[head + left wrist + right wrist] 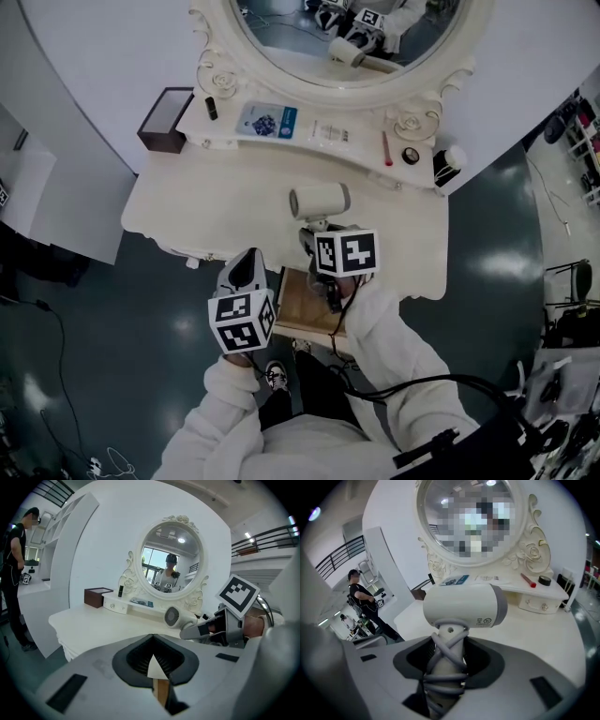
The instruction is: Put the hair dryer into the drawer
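Right gripper (pixel 316 234) clamps the cord-wrapped handle of the white cylindrical hair dryer (pixel 464 605), barrel crosswise over the cream dressing table (pixel 187 211). Open wooden drawer (pixel 302 302) lies below it, nearer the person. Left gripper (pixel 242 270) is closed and empty beside the drawer.

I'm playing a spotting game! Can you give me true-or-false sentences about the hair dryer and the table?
The right gripper grips the hair dryer by its cord-wrapped handle. True.
The hair dryer lies in the drawer. False: it is over the tabletop, in that gripper.
The drawer is open. True.
The mirror is square. False: it is oval.
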A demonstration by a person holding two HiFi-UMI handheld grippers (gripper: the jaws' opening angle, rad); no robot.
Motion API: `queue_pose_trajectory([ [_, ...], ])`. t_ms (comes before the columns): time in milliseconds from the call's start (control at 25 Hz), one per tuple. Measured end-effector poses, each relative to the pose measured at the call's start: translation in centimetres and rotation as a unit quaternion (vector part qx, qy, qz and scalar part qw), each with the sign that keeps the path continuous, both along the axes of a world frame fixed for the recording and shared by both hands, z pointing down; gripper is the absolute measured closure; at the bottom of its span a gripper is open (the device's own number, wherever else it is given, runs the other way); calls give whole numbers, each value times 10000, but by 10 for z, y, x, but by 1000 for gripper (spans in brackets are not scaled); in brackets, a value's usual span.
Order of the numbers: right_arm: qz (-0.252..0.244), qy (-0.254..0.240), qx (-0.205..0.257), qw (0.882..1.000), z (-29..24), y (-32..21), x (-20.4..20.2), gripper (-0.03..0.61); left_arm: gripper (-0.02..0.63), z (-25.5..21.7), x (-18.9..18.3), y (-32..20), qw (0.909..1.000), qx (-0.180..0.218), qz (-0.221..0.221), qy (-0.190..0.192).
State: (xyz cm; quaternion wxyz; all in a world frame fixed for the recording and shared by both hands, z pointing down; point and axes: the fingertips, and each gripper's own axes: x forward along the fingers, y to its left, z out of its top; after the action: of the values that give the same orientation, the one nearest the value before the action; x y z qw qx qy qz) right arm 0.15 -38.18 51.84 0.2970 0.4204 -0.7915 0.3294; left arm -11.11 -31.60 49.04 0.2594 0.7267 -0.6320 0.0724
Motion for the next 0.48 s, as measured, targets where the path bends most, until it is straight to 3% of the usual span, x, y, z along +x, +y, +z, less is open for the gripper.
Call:
queue_pose_trajectory([
  [480, 263, -228, 261, 9991, -39, 39, 27, 340, 607, -26, 24, 33, 9992, 298, 271, 6],
])
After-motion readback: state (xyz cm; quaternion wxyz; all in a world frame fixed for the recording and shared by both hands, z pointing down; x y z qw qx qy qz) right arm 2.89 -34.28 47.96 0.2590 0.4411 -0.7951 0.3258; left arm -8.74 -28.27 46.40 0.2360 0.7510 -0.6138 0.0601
